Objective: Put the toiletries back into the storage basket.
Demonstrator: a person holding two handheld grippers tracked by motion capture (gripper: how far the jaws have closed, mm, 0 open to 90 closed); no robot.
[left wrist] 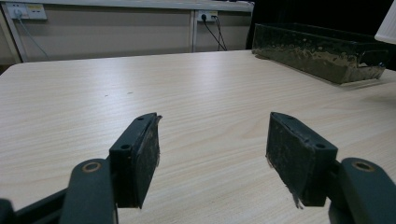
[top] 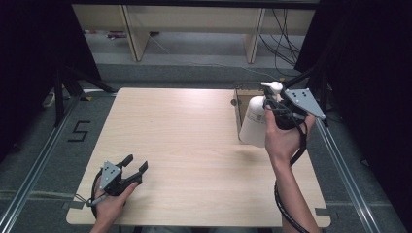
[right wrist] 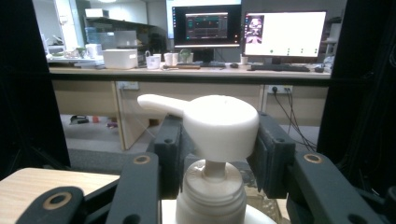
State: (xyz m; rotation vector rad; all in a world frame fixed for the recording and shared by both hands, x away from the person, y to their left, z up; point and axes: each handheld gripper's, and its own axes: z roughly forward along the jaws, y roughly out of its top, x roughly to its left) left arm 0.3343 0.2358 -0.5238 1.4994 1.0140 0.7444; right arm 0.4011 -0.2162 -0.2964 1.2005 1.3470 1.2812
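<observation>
Wooden bench (top: 194, 145) nearly bare; white pump bottle (top: 253, 124) lifted, grasped at the neck by right tongs (right wrist: 215, 154), at the near side of the dark tray (left wrist: 322, 51), seemingly not yet put down; left tongs (left wrist: 212, 149) released, resting idle near the front edge.

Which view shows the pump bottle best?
The high view: the whole white pump bottle shows there, held above the table. The right gripper view shows its pump head and neck close up; the left gripper view catches just a white corner.
</observation>
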